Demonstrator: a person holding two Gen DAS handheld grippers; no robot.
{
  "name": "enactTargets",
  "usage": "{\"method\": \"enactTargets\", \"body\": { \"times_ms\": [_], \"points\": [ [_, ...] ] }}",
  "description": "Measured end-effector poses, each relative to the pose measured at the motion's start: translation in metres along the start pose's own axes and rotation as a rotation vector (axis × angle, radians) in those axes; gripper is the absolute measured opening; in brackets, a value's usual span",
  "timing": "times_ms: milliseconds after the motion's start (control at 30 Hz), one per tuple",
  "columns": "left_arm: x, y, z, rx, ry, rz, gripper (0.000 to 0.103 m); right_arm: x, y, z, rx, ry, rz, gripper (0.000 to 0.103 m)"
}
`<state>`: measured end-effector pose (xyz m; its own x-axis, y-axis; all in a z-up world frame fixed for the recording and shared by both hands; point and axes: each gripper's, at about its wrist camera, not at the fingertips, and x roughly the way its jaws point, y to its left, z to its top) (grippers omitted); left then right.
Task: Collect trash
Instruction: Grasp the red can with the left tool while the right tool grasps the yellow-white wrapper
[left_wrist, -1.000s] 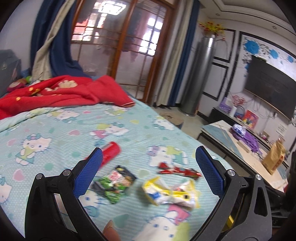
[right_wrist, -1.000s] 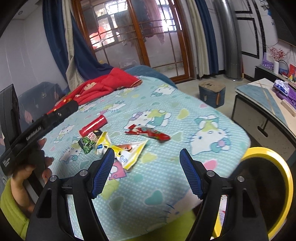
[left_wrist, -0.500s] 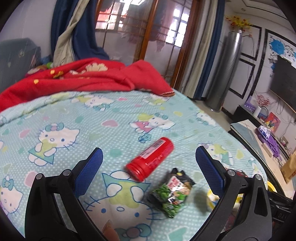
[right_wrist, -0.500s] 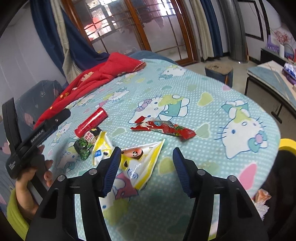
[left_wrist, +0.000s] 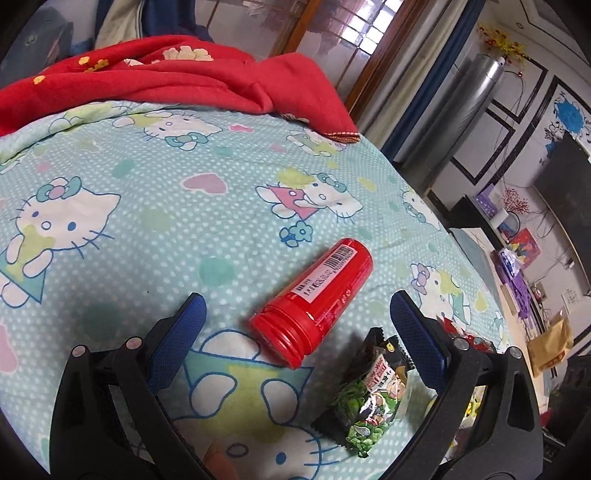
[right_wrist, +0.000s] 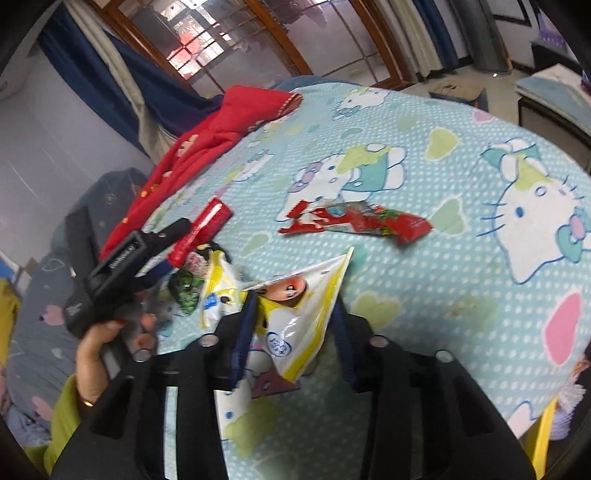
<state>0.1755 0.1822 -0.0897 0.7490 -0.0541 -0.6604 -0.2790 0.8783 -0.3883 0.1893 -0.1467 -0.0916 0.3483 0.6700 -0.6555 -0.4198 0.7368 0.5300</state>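
A red plastic bottle (left_wrist: 317, 295) lies on its side on the cartoon-cat bedsheet (left_wrist: 147, 206), its capped end between the fingers of my open left gripper (left_wrist: 298, 299); the pads stand clear of it. A green snack packet (left_wrist: 373, 398) lies by the right finger. In the right wrist view my right gripper (right_wrist: 293, 332) is closing around a yellow-and-white wrapper (right_wrist: 299, 314), which lies between the jaws with the pads at its edges. A red candy wrapper (right_wrist: 354, 219) lies beyond it. The left gripper (right_wrist: 173, 243), held by a hand (right_wrist: 107, 339), shows at the left beside the bottle (right_wrist: 210, 218).
A red blanket (left_wrist: 166, 77) is bunched at the far end of the bed. A second yellow wrapper (right_wrist: 218, 288) lies beside the green packet (right_wrist: 188, 291). A yellow bin rim (right_wrist: 543, 435) shows past the bed's near right edge. A low table (left_wrist: 517, 295) stands off the bed.
The left gripper swung left and sank onto the red bottle, which now sits between its fingers. The right gripper came down over the yellow-and-white wrapper and its jaws narrowed.
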Motion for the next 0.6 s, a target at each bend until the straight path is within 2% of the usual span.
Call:
{"method": "enactTargets", "body": {
  "times_ms": [67,167,267,400,600],
  "points": [
    [0.000,-0.002,-0.002,0.004,0.004,-0.005,0.081,-0.002,-0.001,-0.001,0.011,0.000,0.012,0.033],
    [0.000,-0.001,-0.003,0.002,0.009,-0.016,0.056,-0.005,-0.001,-0.005,0.012,-0.004,0.014,0.029],
    [0.000,-0.001,-0.004,0.000,0.017,-0.027,0.040,-0.009,-0.002,-0.007,0.021,-0.009,0.018,0.027],
    [-0.002,-0.003,-0.004,0.008,0.010,-0.047,0.035,-0.018,-0.001,-0.011,0.024,-0.029,0.009,0.026],
    [-0.016,-0.005,-0.006,0.012,-0.049,-0.058,0.028,-0.033,-0.002,-0.011,0.011,-0.073,-0.013,0.025]
  ]
}}
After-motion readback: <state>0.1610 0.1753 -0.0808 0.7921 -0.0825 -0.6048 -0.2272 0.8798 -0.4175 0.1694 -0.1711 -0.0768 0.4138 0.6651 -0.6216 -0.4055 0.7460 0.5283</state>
